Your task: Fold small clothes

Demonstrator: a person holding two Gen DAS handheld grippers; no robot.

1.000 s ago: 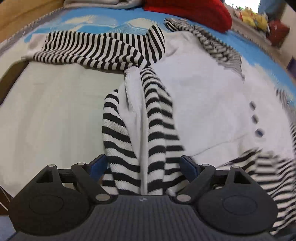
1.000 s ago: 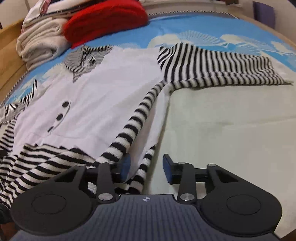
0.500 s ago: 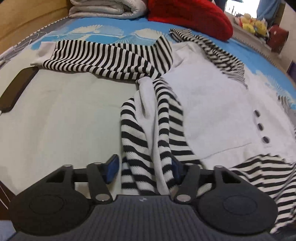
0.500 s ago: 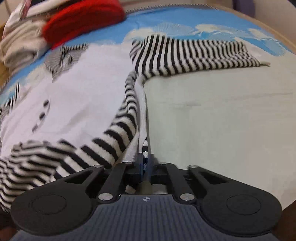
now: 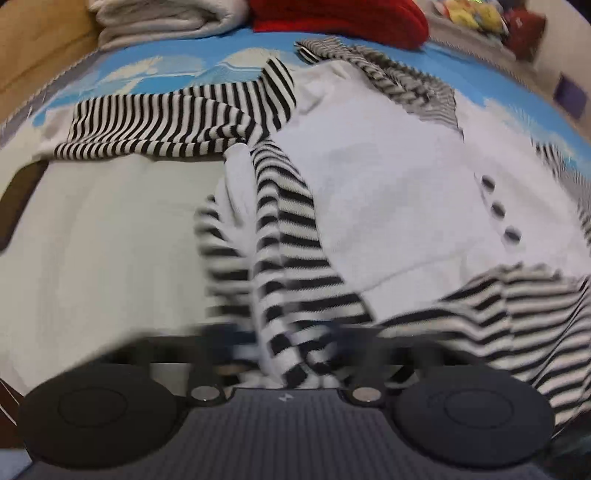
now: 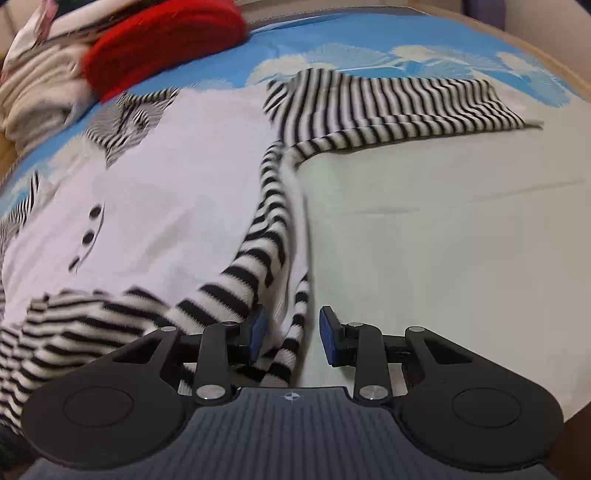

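Observation:
A white sweater (image 5: 388, 177) with black-and-white striped sleeves, hem and collar lies spread on the bed, dark buttons on its front. Its striped side edge (image 5: 284, 258) runs straight down into my left gripper (image 5: 286, 343). That gripper is blurred, and its jaws are closing with the fabric gathered and pinched between them. In the right wrist view the same sweater (image 6: 166, 192) has its other striped edge (image 6: 273, 236) hanging between the blue pads (image 6: 328, 336) of my right gripper (image 6: 293, 332). Those jaws are opening, and the right pad stands off the cloth. One striped sleeve (image 6: 388, 107) lies stretched sideways.
A red knit garment (image 5: 340, 18) and folded pale blankets (image 5: 166, 22) sit at the head of the bed. The blue patterned sheet (image 6: 369, 40) meets a pale green sheet (image 6: 443, 240). A dark flat object (image 5: 18, 199) lies at the left edge. Toys (image 5: 469, 14) sit far back.
The left jaws have gone from wide apart to pinched on the striped edge. The right jaws shut on their edge half a second ago and have since parted.

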